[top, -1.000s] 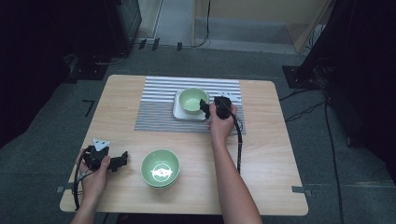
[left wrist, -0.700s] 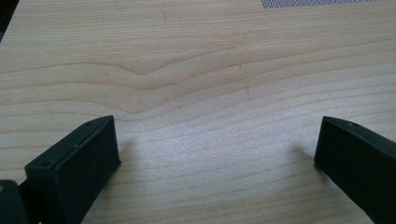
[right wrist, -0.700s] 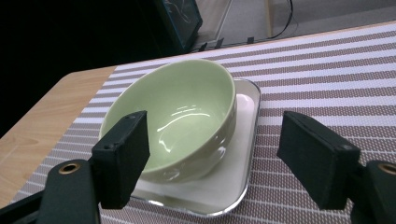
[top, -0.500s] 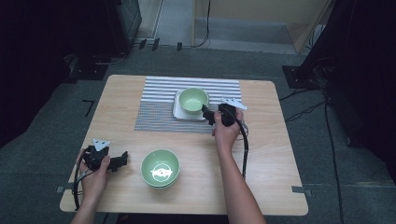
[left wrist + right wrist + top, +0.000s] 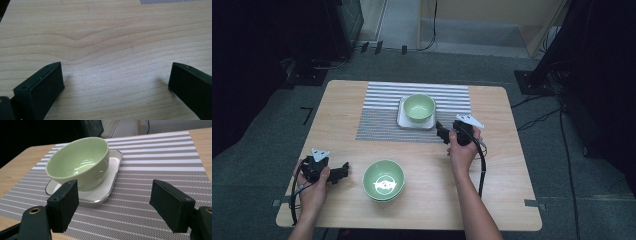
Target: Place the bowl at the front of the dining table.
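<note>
Surface (image 5: pixel 512 165): light wood, rounded corners, on a grey floor (image 5: pixel 257 165) in a dark room; cables (image 5: pixel 537 117) trail on the floor to the right. A striped placemat (image 5: pixel 382 112) lies at the far middle. On it, a white square plate (image 5: pixel 404 119) carries a pale green bowl (image 5: pixel 419 106). A second green bowl (image 5: pixel 383 179), patterned inside, sits near the front edge.

My right hand-held gripper (image 5: pixel 443 134) is at the placemat's near right corner, jaws spread and empty, the plate just ahead. My left hand-held gripper (image 5: pixel 343 172) is low at the front left, jaws spread over bare wood, just beside the patterned bowl. The right side of the surface is open.
</note>
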Motion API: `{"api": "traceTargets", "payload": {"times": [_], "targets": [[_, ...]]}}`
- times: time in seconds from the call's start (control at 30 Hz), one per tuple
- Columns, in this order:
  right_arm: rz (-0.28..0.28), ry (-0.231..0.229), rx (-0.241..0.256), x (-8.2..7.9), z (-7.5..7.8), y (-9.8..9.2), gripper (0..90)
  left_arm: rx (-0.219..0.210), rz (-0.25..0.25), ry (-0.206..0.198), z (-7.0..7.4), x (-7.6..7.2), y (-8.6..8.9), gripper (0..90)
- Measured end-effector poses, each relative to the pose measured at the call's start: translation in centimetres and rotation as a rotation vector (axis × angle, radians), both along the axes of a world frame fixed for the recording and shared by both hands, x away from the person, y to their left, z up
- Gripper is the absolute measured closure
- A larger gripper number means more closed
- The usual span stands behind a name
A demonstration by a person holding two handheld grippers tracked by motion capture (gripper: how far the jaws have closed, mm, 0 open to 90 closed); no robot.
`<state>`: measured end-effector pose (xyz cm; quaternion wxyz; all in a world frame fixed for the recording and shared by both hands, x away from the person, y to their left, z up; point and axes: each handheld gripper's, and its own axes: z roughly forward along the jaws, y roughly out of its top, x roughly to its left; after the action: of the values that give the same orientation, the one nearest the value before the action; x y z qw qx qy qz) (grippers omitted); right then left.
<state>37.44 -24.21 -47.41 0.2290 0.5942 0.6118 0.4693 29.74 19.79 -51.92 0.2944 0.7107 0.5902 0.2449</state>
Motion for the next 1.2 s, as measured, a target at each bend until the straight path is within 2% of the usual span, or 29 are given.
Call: {"api": "traceTargets", "payload": {"times": [0.57,0.77,0.9,1.2], "targets": [[-0.016,0.018,-0.02,-2.6,-1.2,-1.5,22.8,-0.001,0.0,0.0,0.0,0.0,0.0,0.0],[-0.04,0.031,-0.023,-3.7,-1.5,-2.5,23.4,-0.002,0.0,-0.002,0.0,0.0,0.0,0.0],[-0.054,0.027,-0.038,-4.4,-1.5,-3.2,23.5,-0.001,-0.001,-0.001,0.0,0.0,0.0,0.0],[-0.078,0.024,-0.038,-5.6,-1.6,-4.8,23.5,-0.002,0.0,-0.002,0.0,0.0,0.0,0.0]]}}
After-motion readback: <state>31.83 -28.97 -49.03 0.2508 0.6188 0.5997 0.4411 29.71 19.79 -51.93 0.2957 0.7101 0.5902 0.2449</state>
